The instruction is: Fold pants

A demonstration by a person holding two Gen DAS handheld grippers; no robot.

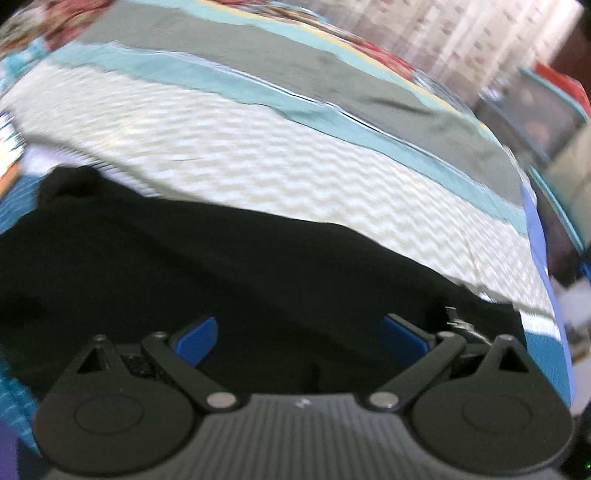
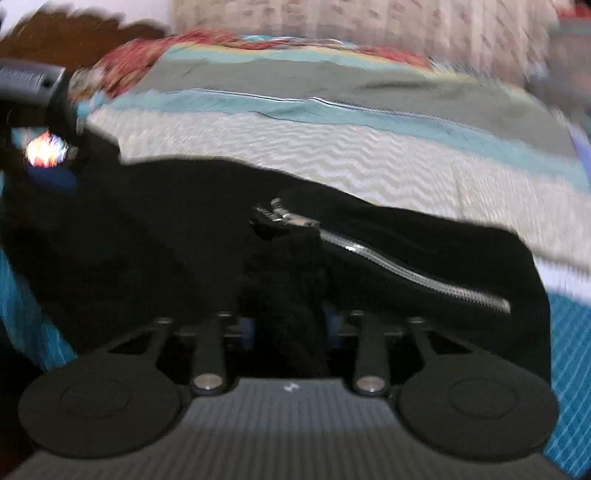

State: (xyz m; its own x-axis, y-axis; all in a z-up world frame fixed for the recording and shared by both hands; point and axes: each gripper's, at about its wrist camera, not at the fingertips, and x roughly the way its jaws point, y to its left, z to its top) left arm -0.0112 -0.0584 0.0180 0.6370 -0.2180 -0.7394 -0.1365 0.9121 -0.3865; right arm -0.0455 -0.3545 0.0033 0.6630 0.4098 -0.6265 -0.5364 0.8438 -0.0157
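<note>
Black pants (image 1: 221, 266) lie across the near part of a bed, blurred by motion. My left gripper (image 1: 299, 332) stands wide open. Its blue pads (image 1: 195, 343) are far apart, and the black cloth hides their tips. In the right wrist view the pants (image 2: 166, 221) show a silver zipper (image 2: 406, 273) running to the right. My right gripper (image 2: 291, 328) has its jaws drawn in on a bunch of the black cloth, which fills the gap between them. The left gripper's body (image 2: 29, 79) shows at the far left, at the cloth's raised edge.
The bed carries a white zigzag bedspread (image 1: 258, 147), then teal and grey bands (image 1: 258, 55) toward its far side. A brown headboard (image 2: 74, 33) and a pale curtain (image 2: 369, 18) stand behind. The bed's right edge (image 1: 535, 229) drops off beside dark furniture (image 1: 535, 110).
</note>
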